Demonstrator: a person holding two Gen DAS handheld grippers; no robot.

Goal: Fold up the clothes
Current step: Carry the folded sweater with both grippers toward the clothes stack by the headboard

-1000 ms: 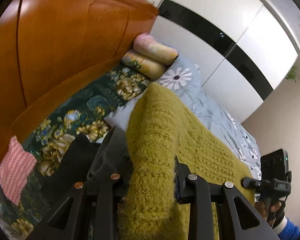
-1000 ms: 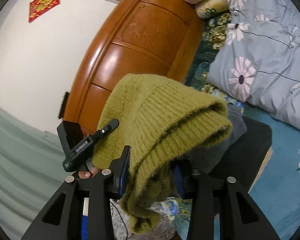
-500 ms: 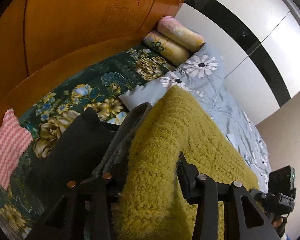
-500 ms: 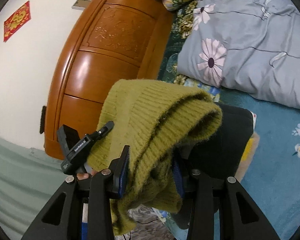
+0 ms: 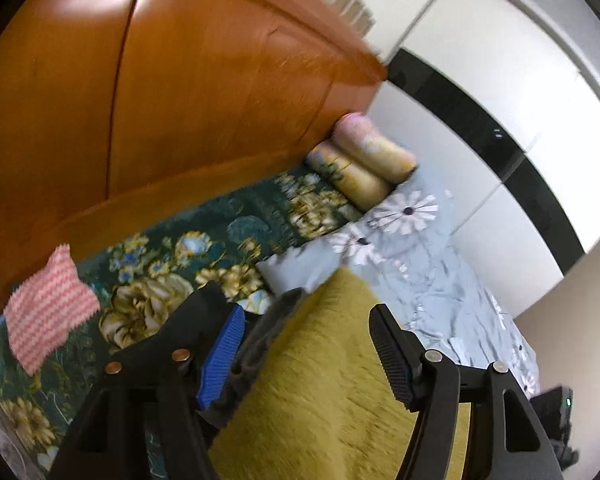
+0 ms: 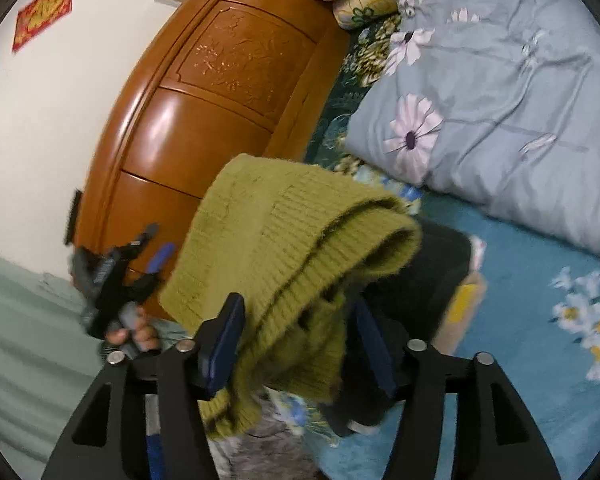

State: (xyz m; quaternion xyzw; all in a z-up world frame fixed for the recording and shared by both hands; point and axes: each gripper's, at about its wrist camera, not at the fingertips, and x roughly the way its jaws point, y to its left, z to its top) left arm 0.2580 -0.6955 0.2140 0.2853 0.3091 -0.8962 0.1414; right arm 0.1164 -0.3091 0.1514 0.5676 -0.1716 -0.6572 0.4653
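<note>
My left tool (image 5: 306,344) is spread wide; right tool (image 6: 296,344) hangs loose around the sweater (image 6: 300,232). It's soft, floppy knit, so I'd pinch the ribbed hem.

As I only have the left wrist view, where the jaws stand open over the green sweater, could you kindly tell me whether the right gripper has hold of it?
Observer: In the right wrist view the green sweater hangs doubled between the fingers of the right gripper. I cannot tell whether they pinch it.
Operator: Thank you. Where is the left gripper from that side?
Observer: The left gripper sits beside the sweater's left edge, jaws apart, and appears just clear of the knit.
Operator: And what lies beneath the folded end?
Observer: A black garment lies under it, on the blue floral sheet.
</note>
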